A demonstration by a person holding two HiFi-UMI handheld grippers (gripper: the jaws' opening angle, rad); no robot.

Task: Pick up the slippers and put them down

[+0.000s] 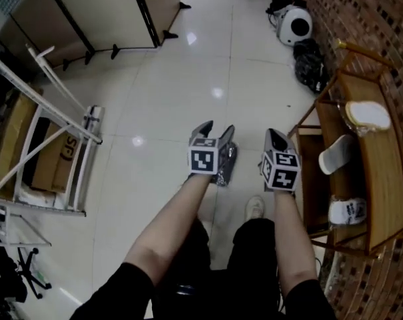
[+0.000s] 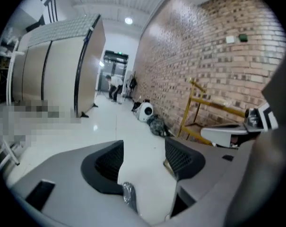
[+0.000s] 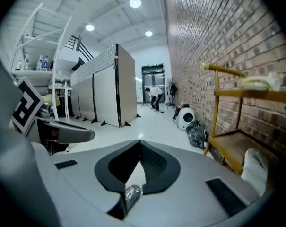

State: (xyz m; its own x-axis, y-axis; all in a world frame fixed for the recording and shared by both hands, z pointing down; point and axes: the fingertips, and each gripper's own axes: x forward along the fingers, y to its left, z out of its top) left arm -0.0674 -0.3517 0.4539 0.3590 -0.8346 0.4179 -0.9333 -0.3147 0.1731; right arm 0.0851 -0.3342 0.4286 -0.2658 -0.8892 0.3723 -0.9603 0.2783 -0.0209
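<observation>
A: Glossy white tiled floor [image 1: 188,79] all across this room, a red brick wall [image 1: 368,5] running down the right side, and beige folding partition panels [image 1: 108,5] at the far left. Where are the grippers?

B: Both are held up in front of the person, side by side over the floor. The left gripper [image 2: 143,145] is released: its jaws stand well apart, with only bare floor showing between the dark ribbed pads [image 2: 178,157]. It holds nothing.

A: And the other one?

B: The right gripper [image 3: 140,143] is clenched, the two jaw tips meeting in a point with nothing caught between them.

A: So where are the slippers?

B: Over on the open wooden shelf rack [image 1: 388,172], which stands against the brick wall on the right. One plain white slipper [image 1: 336,154] lies on a middle shelf, just right of the right gripper from the head view. A second white slipper with dark print [image 1: 348,211] sits nearer the person along the same rack; which shelf it is on I cannot tell.

A: Something on top as well?

B: Yes, a pale rounded object [image 1: 368,115] on the top shelf; I cannot tell what it is.

A: Any contact?

B: No, both grippers are apart from the rack and the slippers. Further along the wall sit a round white appliance [image 1: 296,25] and a crumpled black bag [image 1: 311,64], with a white metal frame rack [image 1: 54,112] on the left.
</observation>
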